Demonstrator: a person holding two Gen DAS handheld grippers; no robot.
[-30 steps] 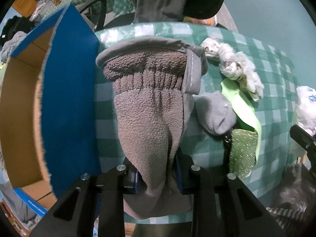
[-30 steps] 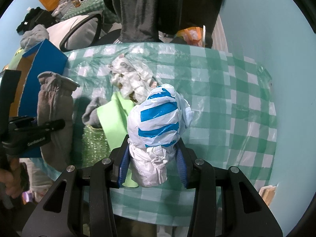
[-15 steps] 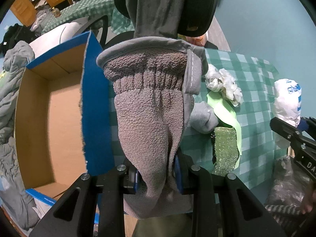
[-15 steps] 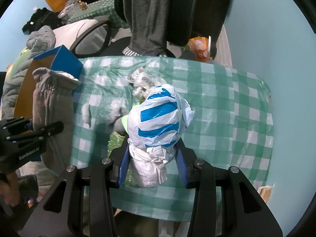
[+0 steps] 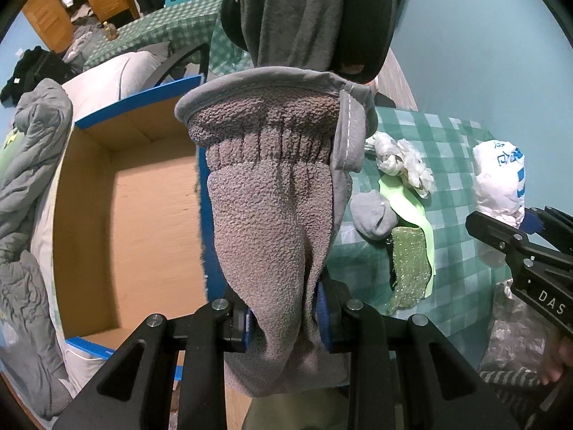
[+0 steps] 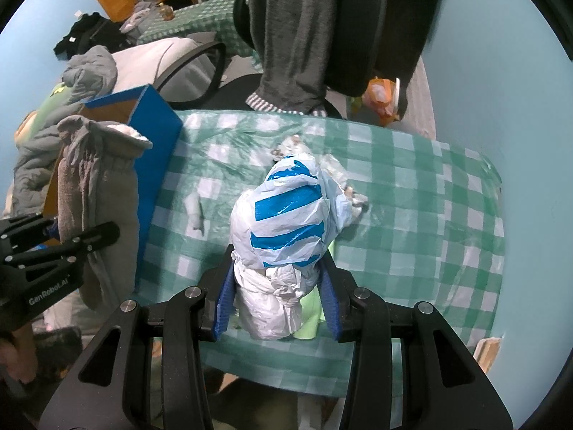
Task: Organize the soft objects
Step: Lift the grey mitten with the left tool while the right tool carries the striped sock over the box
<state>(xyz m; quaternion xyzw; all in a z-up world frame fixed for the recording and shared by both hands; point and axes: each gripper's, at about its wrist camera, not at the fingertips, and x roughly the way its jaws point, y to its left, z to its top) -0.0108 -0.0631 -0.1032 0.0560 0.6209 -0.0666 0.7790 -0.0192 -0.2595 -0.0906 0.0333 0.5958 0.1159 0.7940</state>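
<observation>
Both grippers have risen off the checked table [image 6: 412,193], left gripper [image 5: 284,319] clamping the grey fleece mitten [image 5: 272,215] beside the open cardboard box [image 5: 143,215], right gripper [image 6: 275,304] pinching the knotted blue-striped plastic bag [image 6: 290,215], seemingly bound for it.

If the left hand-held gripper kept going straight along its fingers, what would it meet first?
Probably the blue cardboard box: its near wall lies behind the grey mitten clamped in the left hand-held gripper. Depth is unclear.

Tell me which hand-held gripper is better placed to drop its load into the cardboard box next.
Left, probably. The left hand-held gripper holds the grey mitten beside the open cardboard box; the right hand-held gripper, holding the plastic bag, hangs over the table.
</observation>
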